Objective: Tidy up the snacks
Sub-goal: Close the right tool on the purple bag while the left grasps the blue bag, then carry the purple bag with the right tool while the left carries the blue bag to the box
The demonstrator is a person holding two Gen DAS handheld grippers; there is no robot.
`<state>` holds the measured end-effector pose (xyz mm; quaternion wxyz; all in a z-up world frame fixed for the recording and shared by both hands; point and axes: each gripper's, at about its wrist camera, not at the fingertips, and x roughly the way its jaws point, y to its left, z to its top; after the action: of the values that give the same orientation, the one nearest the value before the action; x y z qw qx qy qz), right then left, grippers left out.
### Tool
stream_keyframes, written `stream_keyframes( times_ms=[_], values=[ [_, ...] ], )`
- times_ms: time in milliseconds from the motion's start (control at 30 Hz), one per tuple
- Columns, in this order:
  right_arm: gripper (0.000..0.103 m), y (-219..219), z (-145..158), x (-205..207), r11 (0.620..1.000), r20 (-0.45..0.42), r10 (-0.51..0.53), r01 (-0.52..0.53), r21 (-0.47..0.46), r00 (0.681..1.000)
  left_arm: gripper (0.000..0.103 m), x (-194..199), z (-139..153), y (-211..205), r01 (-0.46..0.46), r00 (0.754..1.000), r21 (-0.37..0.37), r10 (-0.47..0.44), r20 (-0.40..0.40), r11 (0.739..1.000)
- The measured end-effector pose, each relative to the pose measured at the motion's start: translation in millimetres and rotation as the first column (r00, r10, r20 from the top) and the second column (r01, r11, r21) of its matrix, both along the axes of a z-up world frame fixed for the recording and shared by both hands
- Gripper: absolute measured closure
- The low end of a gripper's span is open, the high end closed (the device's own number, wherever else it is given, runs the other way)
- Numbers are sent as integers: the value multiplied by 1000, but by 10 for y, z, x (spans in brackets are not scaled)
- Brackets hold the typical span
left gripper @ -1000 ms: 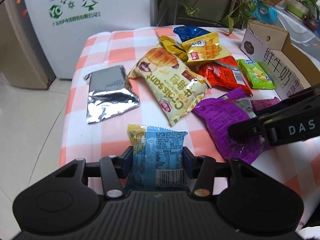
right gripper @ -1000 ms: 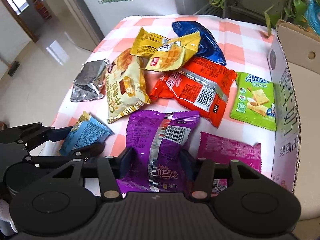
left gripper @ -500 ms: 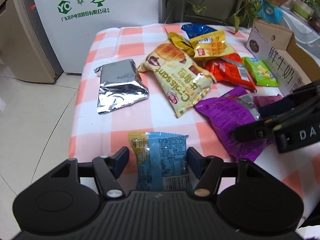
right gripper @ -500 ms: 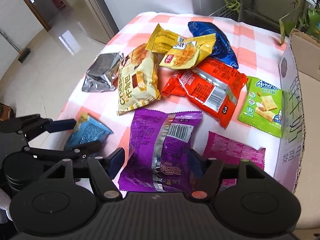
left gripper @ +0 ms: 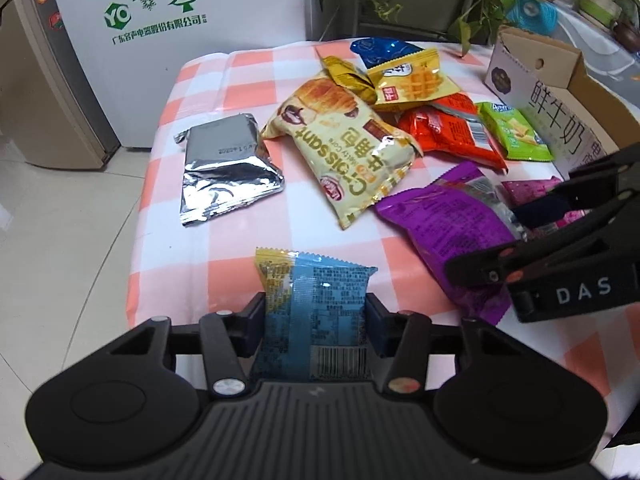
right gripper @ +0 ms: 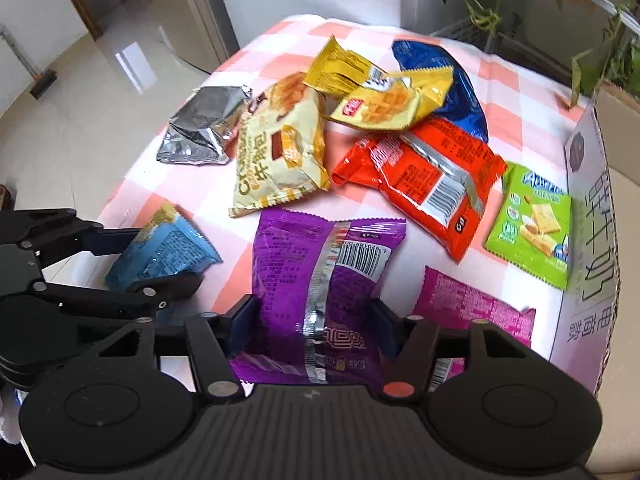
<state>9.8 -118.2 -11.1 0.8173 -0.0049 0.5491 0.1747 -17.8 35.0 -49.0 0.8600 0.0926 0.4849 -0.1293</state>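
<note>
We had the left hand-held gripper (left gripper: 315, 314) closed on the blue snack packet (left gripper: 314, 312), its two fingers pressing the packet's long sides near the barcode end, low in the middle of the left wrist view; whether the packet was clear of the worktop (left gripper: 244, 80) or only resting at its near edge we could not tell. The right hand-held gripper (right gripper: 316, 322) was closed in the same way around the purple snack bag (right gripper: 324, 280), low centre in the right wrist view, with the bag's far end lying toward the middle of the checked cloth. We judged both to be light, air-puffed foil pouches: soft, crinkly, slick on the outside, with contents that might crumble if squeezed hard. The safest hold seemed to be across the body near one sealed end, firm enough to dent the film without crushing the contents. The croissant bag (left gripper: 352, 148), the silver pouch (left gripper: 224, 168), the red packet (right gripper: 424, 184), the green cracker packet (right gripper: 532, 220) and the magenta packet (right gripper: 468, 304) lay loose on the cloth, and the cardboard box (right gripper: 600, 208) stood open at the right edge, which we took as the likely place for the snacks.
</note>
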Motion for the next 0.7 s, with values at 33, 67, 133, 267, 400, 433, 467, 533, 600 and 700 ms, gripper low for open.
stream_keyframes(
  times_ms=[33, 67, 133, 267, 400, 433, 467, 533, 600, 700],
  values=[
    [39, 2, 13, -5, 1000, 5, 3, -3, 0, 1000, 54, -4, 10, -9, 3, 1000, 0, -3, 2, 1000],
    [40, -2, 21, -5, 1000, 9, 6, -6, 0, 1000, 54, -7, 23, -14, 5, 1000, -3, -5, 5, 1000],
    [40, -2, 29, -8, 1000, 12, 12, -12, -4, 1000, 54, -12, 51, -23, 7, 1000, -7, -7, 13, 1000],
    [40, 15, 57, -44, 999, 27, 42, -42, -5, 999, 54, -18, 101, -46, 8, 1000, 1, -8, 31, 1000],
    [40, 2, 120, -79, 998, 54, 59, -58, -6, 997, 54, -15, 147, -73, 9, 999, 4, -10, 47, 1000],
    [40, -4, 129, -84, 998, 59, 60, -60, -10, 996, 54, -16, 158, -82, 12, 999, 6, -12, 52, 1000],
    [40, -14, 136, -89, 998, 63, 61, -60, -13, 996, 54, -17, 170, -91, 13, 998, 7, -13, 56, 1000],
    [40, -34, 146, -94, 998, 68, 60, -59, -17, 996, 54, -16, 191, -102, 12, 998, 9, -12, 63, 1000],
    [40, -48, 164, -106, 998, 76, 61, -59, -22, 995, 54, -13, 209, -112, 10, 997, 14, -11, 74, 1000],
    [40, -67, 200, -124, 998, 93, 66, -64, -29, 994, 54, -6, 240, -121, 1, 996, 22, -3, 90, 1000]
  ],
)
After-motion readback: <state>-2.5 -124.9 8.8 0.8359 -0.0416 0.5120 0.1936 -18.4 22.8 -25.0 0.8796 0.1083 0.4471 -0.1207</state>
